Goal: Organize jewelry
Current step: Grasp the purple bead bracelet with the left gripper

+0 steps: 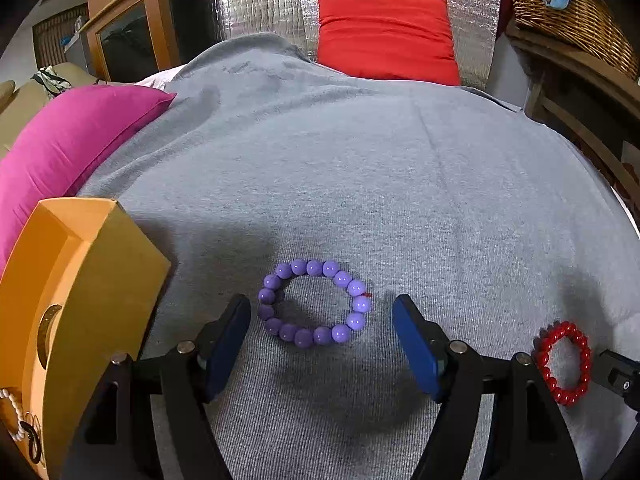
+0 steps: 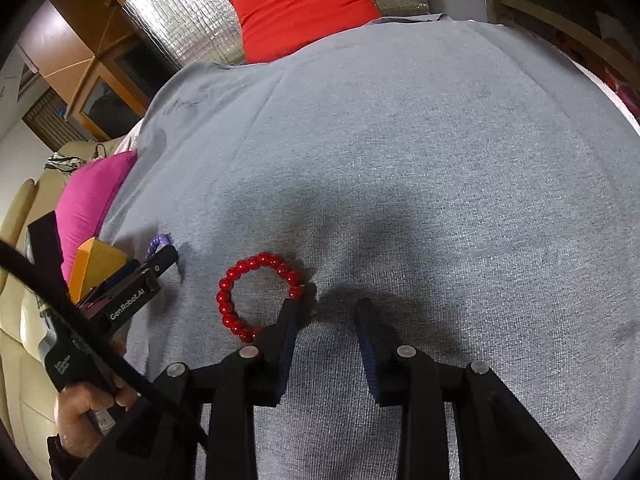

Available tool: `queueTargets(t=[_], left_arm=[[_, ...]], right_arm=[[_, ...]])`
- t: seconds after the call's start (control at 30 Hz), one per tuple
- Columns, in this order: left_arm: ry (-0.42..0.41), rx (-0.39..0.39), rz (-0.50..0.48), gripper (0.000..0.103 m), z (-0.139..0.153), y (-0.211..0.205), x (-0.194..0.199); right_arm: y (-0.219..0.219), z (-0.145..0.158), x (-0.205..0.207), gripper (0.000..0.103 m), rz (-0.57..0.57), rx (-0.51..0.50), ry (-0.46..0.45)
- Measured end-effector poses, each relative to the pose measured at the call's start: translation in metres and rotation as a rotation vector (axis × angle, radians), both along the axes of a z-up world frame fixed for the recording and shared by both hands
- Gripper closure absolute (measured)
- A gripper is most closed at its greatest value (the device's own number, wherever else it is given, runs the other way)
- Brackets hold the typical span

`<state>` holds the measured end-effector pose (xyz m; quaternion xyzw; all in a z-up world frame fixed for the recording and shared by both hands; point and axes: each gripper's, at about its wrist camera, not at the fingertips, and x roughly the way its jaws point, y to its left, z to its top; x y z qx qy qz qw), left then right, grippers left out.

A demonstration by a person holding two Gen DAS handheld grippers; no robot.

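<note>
A purple bead bracelet (image 1: 304, 337) lies flat on the grey blanket (image 1: 360, 180). My left gripper (image 1: 320, 304) stands open, one blue pad on each side of it and neither touching. A red bead bracelet (image 2: 222, 301) lies to its right, also seen in the left wrist view (image 1: 564, 394). My right gripper (image 2: 326, 304) is open with only blanket between its pads. Its left finger (image 2: 290, 312) overlaps the red bracelet's near right edge. An orange box (image 1: 88, 280) at the left holds white beads (image 1: 10, 406) and a dark ring.
A magenta pillow (image 1: 60, 148) lies behind the box and a red pillow (image 1: 384, 36) at the far edge against silver foil. A wicker basket (image 1: 572, 12) sits on a wooden shelf at the right. A hand (image 2: 88, 404) holds the left gripper (image 2: 150, 260).
</note>
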<state>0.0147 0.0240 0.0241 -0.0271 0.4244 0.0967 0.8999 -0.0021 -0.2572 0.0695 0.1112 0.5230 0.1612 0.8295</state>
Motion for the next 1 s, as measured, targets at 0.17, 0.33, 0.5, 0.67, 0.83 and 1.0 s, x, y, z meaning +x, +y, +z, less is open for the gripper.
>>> queueTargets(t=[0.17,0.33,0.5,0.67,0.83,1.0], left_arm=[[0.003,-0.039,0.004,0.026,-0.004,0.006,0.003],[0.009,-0.096,-0.016,0.026,-0.007,0.009,0.004],[0.003,-0.132,-0.056,0.026,-0.009,0.01,0.001],[0.0,-0.155,-0.092,0.042,-0.007,0.01,-0.004],[0.007,-0.224,-0.11,0.052,-0.005,0.014,-0.015],[0.03,-0.281,-0.169,0.055,-0.001,0.006,-0.026]], right_arm=[[0.002,0.0,0.0,0.067,0.002,-0.007,-0.008],[0.003,0.0,-0.001,0.063,0.009,-0.017,-0.017],[0.006,0.001,0.0,0.062,0.009,-0.021,-0.018],[0.008,0.001,0.001,0.061,0.006,-0.023,-0.016],[0.01,0.001,0.003,0.06,0.004,-0.029,-0.014],[0.011,0.0,0.007,0.06,0.002,-0.028,-0.012]])
